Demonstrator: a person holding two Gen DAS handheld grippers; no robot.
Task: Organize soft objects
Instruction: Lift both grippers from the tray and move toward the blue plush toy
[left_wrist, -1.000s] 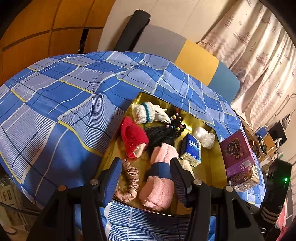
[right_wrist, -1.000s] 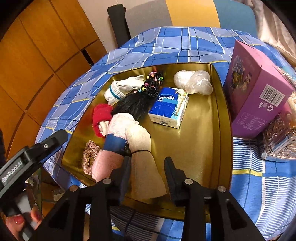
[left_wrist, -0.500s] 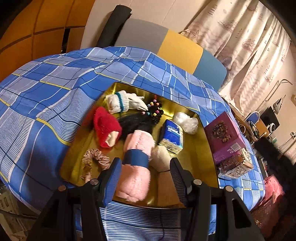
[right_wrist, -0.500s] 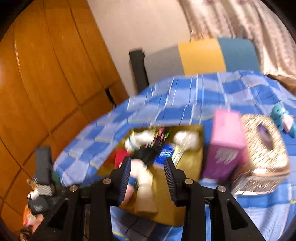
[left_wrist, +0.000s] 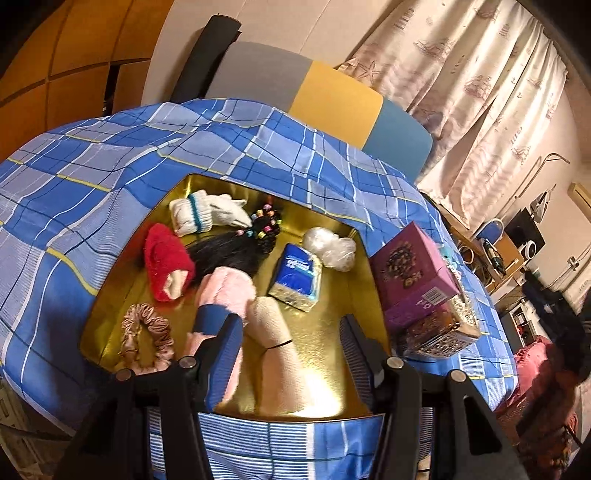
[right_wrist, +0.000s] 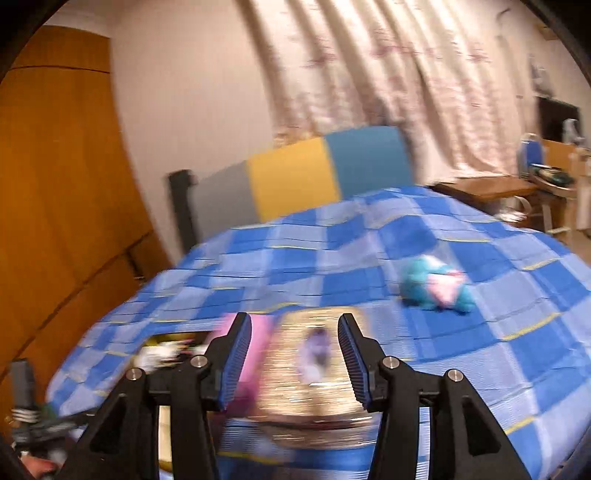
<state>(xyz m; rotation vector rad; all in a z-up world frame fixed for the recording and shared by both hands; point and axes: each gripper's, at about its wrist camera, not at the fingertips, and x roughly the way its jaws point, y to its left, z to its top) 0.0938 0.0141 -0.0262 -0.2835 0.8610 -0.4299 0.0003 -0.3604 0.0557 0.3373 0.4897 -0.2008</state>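
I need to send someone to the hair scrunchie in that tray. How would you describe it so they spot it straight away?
On the blue plaid bedspread lies a shallow gold metal tray of soft items. In the tray's near left corner, below the red fuzzy sock and left of the pink fuzzy sock with a blue band, lies the pink satin scrunchie. It is the only shiny, ruffled ring there.
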